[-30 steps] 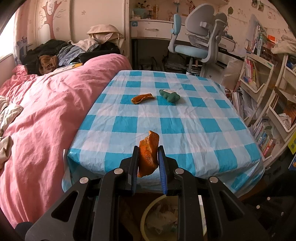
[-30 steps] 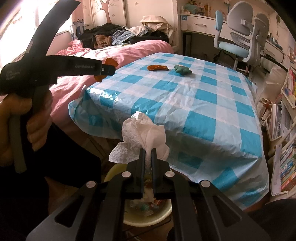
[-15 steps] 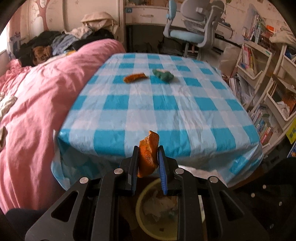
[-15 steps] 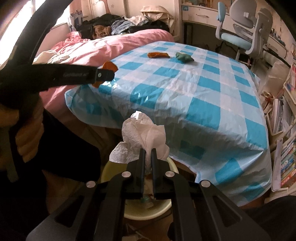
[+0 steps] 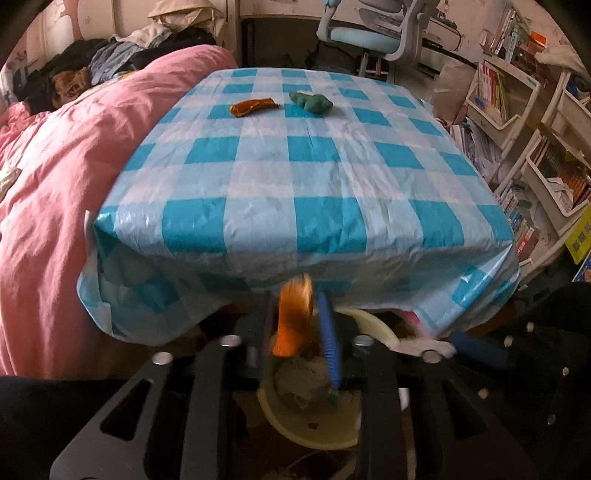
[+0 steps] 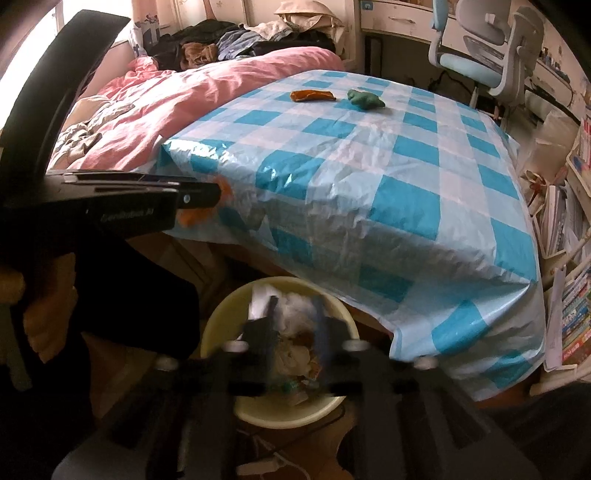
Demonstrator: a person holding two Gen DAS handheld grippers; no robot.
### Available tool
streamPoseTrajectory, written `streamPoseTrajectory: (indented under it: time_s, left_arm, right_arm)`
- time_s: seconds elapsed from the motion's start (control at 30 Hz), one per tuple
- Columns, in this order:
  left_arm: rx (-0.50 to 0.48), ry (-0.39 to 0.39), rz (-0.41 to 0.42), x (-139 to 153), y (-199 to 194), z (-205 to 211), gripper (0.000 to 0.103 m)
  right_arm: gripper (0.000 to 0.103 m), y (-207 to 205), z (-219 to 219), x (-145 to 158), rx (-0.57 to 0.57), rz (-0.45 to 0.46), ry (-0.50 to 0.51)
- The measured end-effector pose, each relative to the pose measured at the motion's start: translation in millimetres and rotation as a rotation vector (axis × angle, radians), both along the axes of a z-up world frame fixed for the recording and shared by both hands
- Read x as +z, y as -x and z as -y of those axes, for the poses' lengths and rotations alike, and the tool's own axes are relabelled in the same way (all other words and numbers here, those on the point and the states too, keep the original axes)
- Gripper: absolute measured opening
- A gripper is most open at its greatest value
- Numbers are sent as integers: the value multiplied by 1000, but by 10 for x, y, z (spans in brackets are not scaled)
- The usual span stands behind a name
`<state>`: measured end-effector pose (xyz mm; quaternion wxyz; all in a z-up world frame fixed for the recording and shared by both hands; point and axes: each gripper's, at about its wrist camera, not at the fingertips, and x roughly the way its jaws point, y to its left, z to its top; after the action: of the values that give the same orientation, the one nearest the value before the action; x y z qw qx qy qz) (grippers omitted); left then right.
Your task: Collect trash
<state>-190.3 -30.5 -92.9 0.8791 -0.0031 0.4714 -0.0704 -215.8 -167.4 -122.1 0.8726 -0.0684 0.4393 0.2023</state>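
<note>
My left gripper (image 5: 301,321) has its jaws parted, and an orange wrapper (image 5: 293,317) hangs between them, blurred, above the cream bin (image 5: 306,432). My right gripper (image 6: 295,325) is open over the same bin (image 6: 221,317), and the white tissue (image 6: 295,314) lies in the bin between its fingers. A second orange wrapper (image 5: 253,106) and a green crumpled piece (image 5: 311,102) lie at the far end of the blue-checked table (image 5: 295,177). They also show in the right wrist view, the orange wrapper (image 6: 312,95) and the green piece (image 6: 365,99).
A pink bed (image 5: 55,166) flanks the table on the left. A desk chair (image 5: 373,33) stands behind it and bookshelves (image 5: 517,110) on the right. The bin sits on the floor under the table's near edge. My left gripper's body (image 6: 122,210) crosses the right wrist view.
Both grippers dropped lower, over the bin. The right gripper opened and the tissue fell into the bin. The left jaws parted around the orange wrapper.
</note>
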Motion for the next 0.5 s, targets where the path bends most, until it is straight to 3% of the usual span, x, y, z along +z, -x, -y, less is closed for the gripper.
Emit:
streamPoseTrajectory:
  time_s: [0.07, 0.13, 0.27, 0.5]
  left_arm:
    - [5, -4, 8, 10, 26, 9, 51]
    - [6, -5, 30, 41, 46, 14, 60]
    - [25, -24, 95, 123, 91, 15, 79]
    - [61, -71, 190, 226, 126, -1, 86]
  right_arm:
    - [47, 29, -1, 31, -3, 19, -1]
    - [48, 28, 16, 33, -11, 26, -3]
    - [63, 41, 51, 82, -39, 60, -13]
    - [75, 49, 85, 139, -75, 106, -24]
